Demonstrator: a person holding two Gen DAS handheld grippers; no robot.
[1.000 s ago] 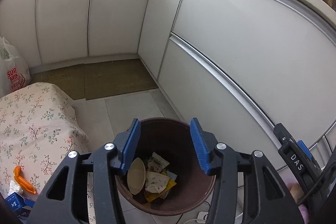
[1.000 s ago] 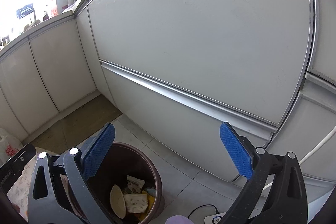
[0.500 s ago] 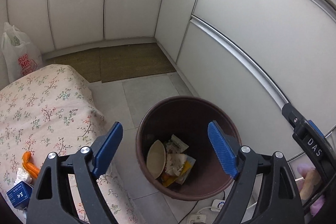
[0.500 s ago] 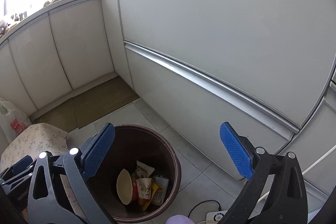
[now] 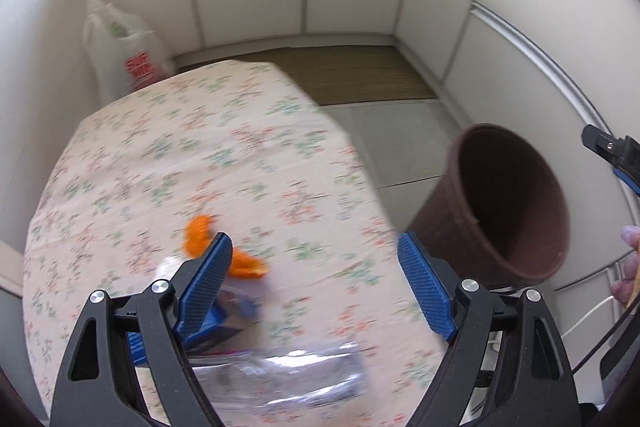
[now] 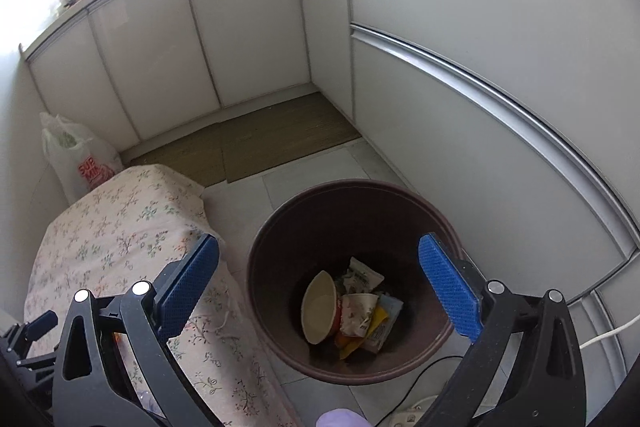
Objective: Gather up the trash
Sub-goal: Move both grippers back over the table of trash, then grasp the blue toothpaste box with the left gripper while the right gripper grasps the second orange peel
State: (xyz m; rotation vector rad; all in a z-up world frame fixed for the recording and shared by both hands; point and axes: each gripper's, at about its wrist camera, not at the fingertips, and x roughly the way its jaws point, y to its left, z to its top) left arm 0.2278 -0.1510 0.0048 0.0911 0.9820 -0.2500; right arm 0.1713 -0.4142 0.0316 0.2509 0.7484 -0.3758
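Now the left gripper (image 5: 316, 283), jaws just spread and empty, hangs over the floral tablecloth (image 5: 168, 163) where a limp, light orange peel (image 5: 200, 237) lies, likely best pinched at its thick middle, while the right gripper (image 6: 320, 291) gapes above the brown bin (image 6: 272, 223).

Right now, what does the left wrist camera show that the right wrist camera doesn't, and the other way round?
Only the left wrist view: orange peel scraps, a small blue box and a clear plastic wrapper on the tablecloth.
Only the right wrist view: trash inside the bin, including a cream bowl and a paper cup.
Both: the round brown plastic bin, the floral tablecloth, the white shopping bag, the woven floor mat.
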